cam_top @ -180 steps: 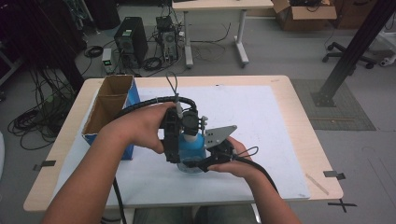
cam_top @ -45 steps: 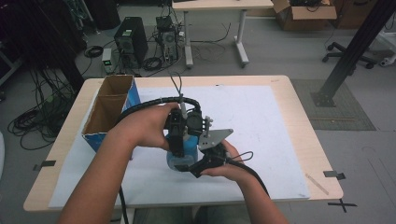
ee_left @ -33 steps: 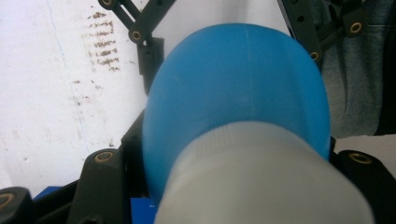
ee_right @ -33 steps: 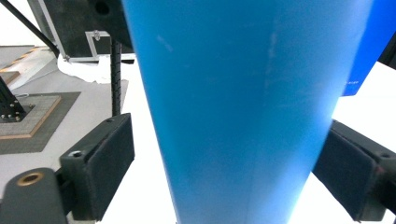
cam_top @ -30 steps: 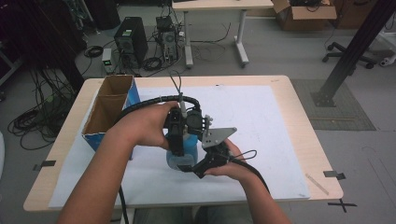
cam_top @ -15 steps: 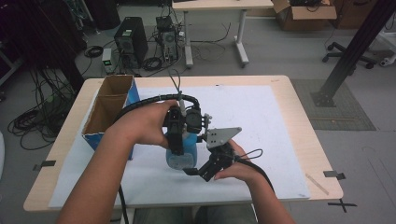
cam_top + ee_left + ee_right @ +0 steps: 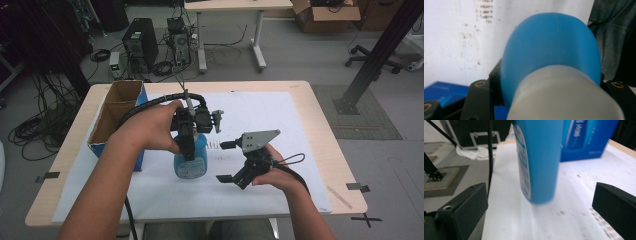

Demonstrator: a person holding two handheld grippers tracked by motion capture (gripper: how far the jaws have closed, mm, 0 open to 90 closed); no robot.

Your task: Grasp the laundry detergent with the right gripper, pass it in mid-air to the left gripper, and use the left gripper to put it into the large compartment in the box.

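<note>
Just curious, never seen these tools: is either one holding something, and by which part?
The left gripper clamps the blue bottle near its white cap end. The right gripper is open, holding nothing.

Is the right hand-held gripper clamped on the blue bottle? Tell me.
No, in the high view the right hand-held gripper stands open beside the blue bottle, apart from it.

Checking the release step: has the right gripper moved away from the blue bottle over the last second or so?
Yes. The right gripper, jaws just opened and empty, has drawn back from the blue bottle toward the table's right edge.
</note>
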